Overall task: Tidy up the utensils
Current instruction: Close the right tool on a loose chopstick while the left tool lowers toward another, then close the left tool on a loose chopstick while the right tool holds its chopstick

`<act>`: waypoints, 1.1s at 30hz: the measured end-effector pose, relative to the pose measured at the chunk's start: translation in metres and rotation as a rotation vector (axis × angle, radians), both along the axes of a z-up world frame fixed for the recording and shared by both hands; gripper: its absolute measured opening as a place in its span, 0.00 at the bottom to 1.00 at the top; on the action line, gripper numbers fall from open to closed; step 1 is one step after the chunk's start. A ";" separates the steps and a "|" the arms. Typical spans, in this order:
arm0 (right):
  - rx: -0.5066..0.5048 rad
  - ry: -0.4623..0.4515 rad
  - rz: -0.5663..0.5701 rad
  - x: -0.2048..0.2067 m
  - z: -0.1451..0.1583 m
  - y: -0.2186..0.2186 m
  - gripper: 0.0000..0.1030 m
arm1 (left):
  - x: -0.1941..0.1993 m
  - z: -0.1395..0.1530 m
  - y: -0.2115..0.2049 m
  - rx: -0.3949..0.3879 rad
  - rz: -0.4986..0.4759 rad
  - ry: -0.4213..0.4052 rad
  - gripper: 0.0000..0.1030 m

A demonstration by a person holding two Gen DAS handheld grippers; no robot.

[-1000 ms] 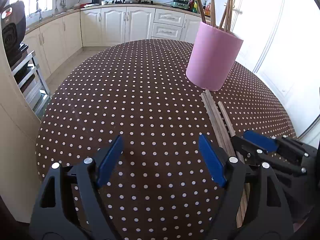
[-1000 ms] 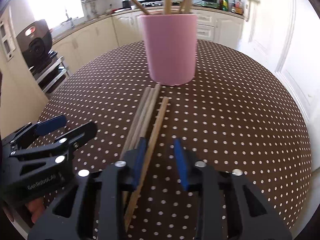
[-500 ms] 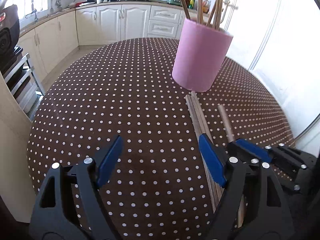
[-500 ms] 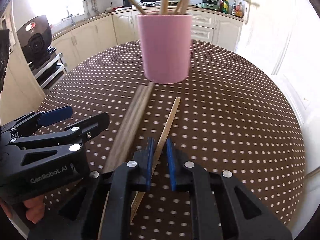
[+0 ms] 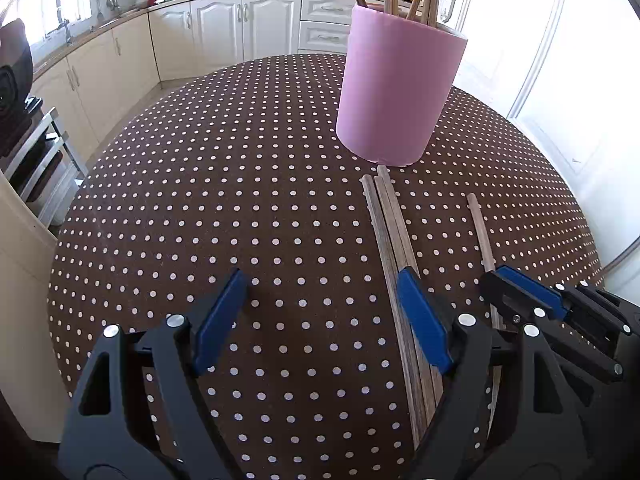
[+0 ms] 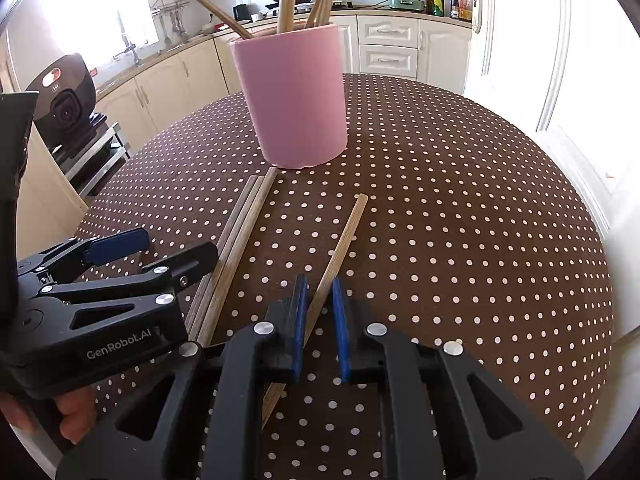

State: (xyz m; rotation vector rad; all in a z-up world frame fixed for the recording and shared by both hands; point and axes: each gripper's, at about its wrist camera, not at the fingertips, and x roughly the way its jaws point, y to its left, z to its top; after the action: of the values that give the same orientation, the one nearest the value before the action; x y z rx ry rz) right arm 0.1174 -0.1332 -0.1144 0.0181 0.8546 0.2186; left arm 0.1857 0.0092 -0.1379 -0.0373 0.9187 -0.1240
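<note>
A pink cup (image 5: 400, 92) holding several wooden chopsticks stands upright on the dotted brown table; it also shows in the right wrist view (image 6: 296, 100). Three chopsticks (image 5: 390, 240) lie side by side in front of it, also in the right wrist view (image 6: 236, 236). My right gripper (image 6: 319, 292) is shut on a single light chopstick (image 6: 344, 232), which slants away from the others; in the left wrist view this chopstick (image 5: 480, 236) runs into the right gripper (image 5: 524, 288). My left gripper (image 5: 324, 292) is open and empty, its right finger over the three chopsticks.
The round table (image 5: 240, 200) with brown dotted cloth drops off at its edges on all sides. Cream kitchen cabinets (image 5: 224, 28) stand behind. A metal rack (image 6: 92, 148) with a black appliance is off the table's left. A white door (image 6: 560, 60) is at the right.
My right gripper closed on the single chopstick and pulled it to the right, away from the other three. Both views moved nearer to the cup. My left gripper stayed open.
</note>
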 end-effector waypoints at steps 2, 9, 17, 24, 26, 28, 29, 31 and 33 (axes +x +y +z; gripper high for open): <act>0.008 0.001 0.000 0.000 0.000 -0.004 0.10 | 0.002 0.000 -0.002 -0.001 0.010 0.011 0.75; 0.018 0.000 -0.013 -0.002 0.002 -0.014 0.10 | 0.020 0.001 -0.009 0.018 0.032 0.046 0.75; 0.027 -0.001 -0.027 -0.003 0.003 -0.019 0.10 | 0.033 0.000 -0.023 0.021 0.065 0.023 0.19; 0.026 -0.025 0.015 -0.012 0.001 -0.025 0.09 | 0.017 -0.005 -0.007 -0.034 -0.007 0.013 0.07; 0.011 -0.036 0.009 -0.014 0.001 -0.028 0.07 | 0.009 -0.005 -0.002 -0.045 -0.037 0.009 0.06; 0.023 -0.032 0.013 -0.015 0.001 -0.032 0.06 | -0.001 -0.006 0.003 -0.069 -0.066 0.012 0.06; 0.031 -0.028 0.013 -0.016 0.001 -0.035 0.06 | -0.006 -0.006 0.006 -0.073 -0.068 0.012 0.06; 0.029 -0.025 0.016 -0.018 0.001 -0.037 0.06 | -0.013 -0.005 0.008 -0.069 -0.062 0.013 0.06; 0.019 -0.023 0.014 -0.021 0.001 -0.040 0.06 | -0.019 -0.005 0.009 -0.060 -0.060 0.019 0.06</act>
State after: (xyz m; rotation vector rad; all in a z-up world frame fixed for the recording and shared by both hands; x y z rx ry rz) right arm 0.0967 -0.1730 -0.1132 0.0272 0.8300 0.2392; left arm 0.1665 0.0180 -0.1425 -0.0666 0.9352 -0.2073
